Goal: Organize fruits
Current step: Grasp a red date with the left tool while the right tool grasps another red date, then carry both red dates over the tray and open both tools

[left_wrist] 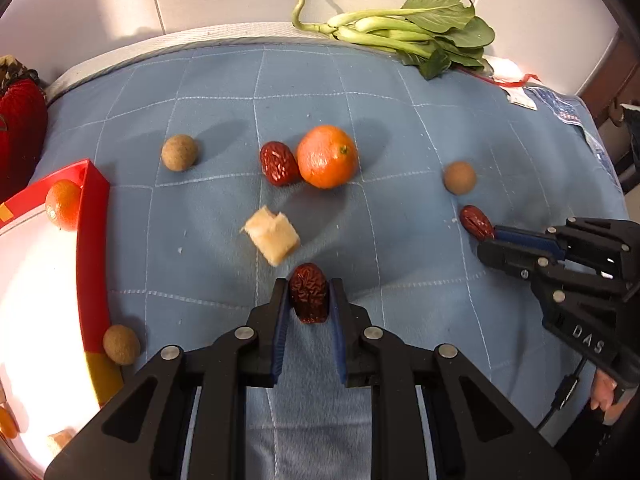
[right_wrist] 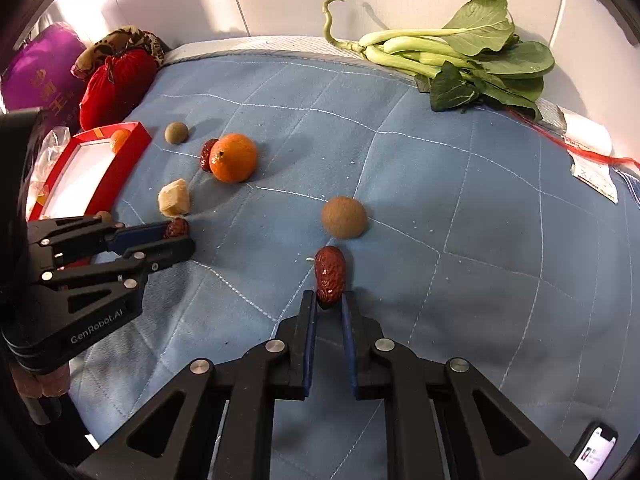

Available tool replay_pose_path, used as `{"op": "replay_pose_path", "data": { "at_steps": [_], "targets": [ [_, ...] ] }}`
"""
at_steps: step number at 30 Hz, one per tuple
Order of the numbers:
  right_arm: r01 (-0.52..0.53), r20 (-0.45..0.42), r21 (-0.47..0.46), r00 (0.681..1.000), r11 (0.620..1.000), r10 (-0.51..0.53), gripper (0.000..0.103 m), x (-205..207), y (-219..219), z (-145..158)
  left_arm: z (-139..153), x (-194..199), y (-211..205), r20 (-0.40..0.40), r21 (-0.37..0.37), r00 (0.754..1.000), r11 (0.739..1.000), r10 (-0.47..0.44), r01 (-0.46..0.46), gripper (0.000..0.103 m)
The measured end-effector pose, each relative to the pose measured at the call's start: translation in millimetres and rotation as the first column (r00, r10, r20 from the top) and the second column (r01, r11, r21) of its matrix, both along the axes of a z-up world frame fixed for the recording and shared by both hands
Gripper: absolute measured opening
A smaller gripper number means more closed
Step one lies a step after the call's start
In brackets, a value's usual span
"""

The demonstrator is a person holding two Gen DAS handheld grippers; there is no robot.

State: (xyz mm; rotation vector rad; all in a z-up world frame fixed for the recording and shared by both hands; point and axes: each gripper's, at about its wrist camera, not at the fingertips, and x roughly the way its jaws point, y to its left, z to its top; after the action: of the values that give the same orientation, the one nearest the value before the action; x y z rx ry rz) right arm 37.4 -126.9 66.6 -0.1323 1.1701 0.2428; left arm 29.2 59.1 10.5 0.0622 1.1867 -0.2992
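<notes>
Jaws of the left gripper (left_wrist: 309, 294) and right gripper (right_wrist: 329, 298) each clamp a red date lying on the blue quilt (left_wrist: 400, 240).

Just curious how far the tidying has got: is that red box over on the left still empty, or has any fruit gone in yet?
Not empty: one small orange lies inside the red box, at its far corner.

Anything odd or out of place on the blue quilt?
Among the whole fruits, a torn pale chunk, maybe bread or ginger, lies loose mid-quilt. Bok choy hangs over the far edge. Small white crumbs dot the cloth.
</notes>
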Motion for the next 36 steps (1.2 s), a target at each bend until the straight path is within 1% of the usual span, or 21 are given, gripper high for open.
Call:
{"op": "replay_pose_path", "data": {
  "at_steps": [2,5,6,7,8,11,18,21,22,24,25,26,27,28,29,31,33,36],
  "targets": [
    [0.003,-0.002,0.027,1.000,1.000,-0.003,0.012,-2,-1,4,4,-1,5,0.002,-0.009,1.000,1.000,0.004,-0.004,0.017],
    [-0.024,0.007,0.097,1.000,0.995,0.023,0.011,-7,4,13,21,-12,27,0.046,-0.013,0.999,1.000,0.011,-0.010,0.017],
    [-0.036,0.012,0.112,0.999,0.993,0.035,0.010,-9,7,15,30,-17,38,0.062,-0.021,0.998,1.000,0.023,-0.021,0.017],
    [-0.049,0.017,0.125,0.999,0.991,0.047,0.005,-11,12,17,34,-20,44,0.074,-0.025,0.997,0.999,0.034,-0.032,0.017],
    [-0.062,0.021,0.137,0.998,0.989,0.060,0.002,-14,17,18,38,-23,51,0.088,-0.021,0.995,0.999,0.049,-0.047,0.017],
    [-0.098,0.028,0.175,0.995,0.980,0.095,0.002,-20,33,19,50,-35,85,0.118,-0.018,0.988,0.995,0.102,-0.101,0.017],
    [-0.166,0.036,0.238,0.986,0.957,0.162,0.001,-32,67,17,53,-49,154,0.127,-0.010,0.955,0.963,0.269,-0.270,0.017],
    [-0.203,0.035,0.296,0.979,0.933,0.202,0.001,-34,83,19,49,-51,167,0.117,-0.011,0.944,0.951,0.309,-0.310,0.017],
    [-0.214,0.038,0.303,0.976,0.929,0.213,0.001,-35,89,21,47,-51,168,0.116,-0.005,0.941,0.948,0.317,-0.319,0.017],
    [-0.236,0.079,0.241,0.971,0.941,0.224,0.001,-38,101,24,46,-54,175,0.115,-0.009,0.937,0.944,0.330,-0.331,0.017],
    [-0.244,0.099,0.208,0.969,0.947,0.228,0.001,-38,101,26,44,-54,173,0.107,-0.023,0.938,0.943,0.331,-0.331,0.017],
    [-0.241,0.107,0.195,0.969,0.951,0.224,0.002,-37,98,27,44,-54,172,0.100,-0.032,0.942,0.947,0.321,-0.320,0.017],
    [-0.231,0.104,0.177,0.971,0.957,0.215,0.003,-35,92,27,45,-55,169,0.103,-0.035,0.944,0.949,0.314,-0.312,0.017],
    [-0.219,0.103,0.129,0.973,0.967,0.207,0.007,-33,86,26,47,-56,165,0.111,-0.039,0.946,0.953,0.304,-0.301,0.017],
    [-0.199,0.119,0.070,0.975,0.978,0.190,0.008,-34,79,24,49,-56,160,0.116,-0.043,0.952,0.959,0.284,-0.281,0.017],
    [-0.166,0.112,0.006,0.980,0.986,0.164,0.011,-34,68,19,53,-56,145,0.128,-0.045,0.962,0.970,0.243,-0.239,0.017],
    [-0.174,0.086,-0.014,0.981,0.985,0.175,0.015,-32,65,11,55,-55,133,0.133,-0.044,0.969,0.978,0.207,-0.203,0.017],
    [-0.158,0.068,-0.018,0.985,0.987,0.159,0.016,-25,66,1,55,-54,117,0.135,-0.031,0.977,0.987,0.163,-0.160,0.017]
  ]
}}
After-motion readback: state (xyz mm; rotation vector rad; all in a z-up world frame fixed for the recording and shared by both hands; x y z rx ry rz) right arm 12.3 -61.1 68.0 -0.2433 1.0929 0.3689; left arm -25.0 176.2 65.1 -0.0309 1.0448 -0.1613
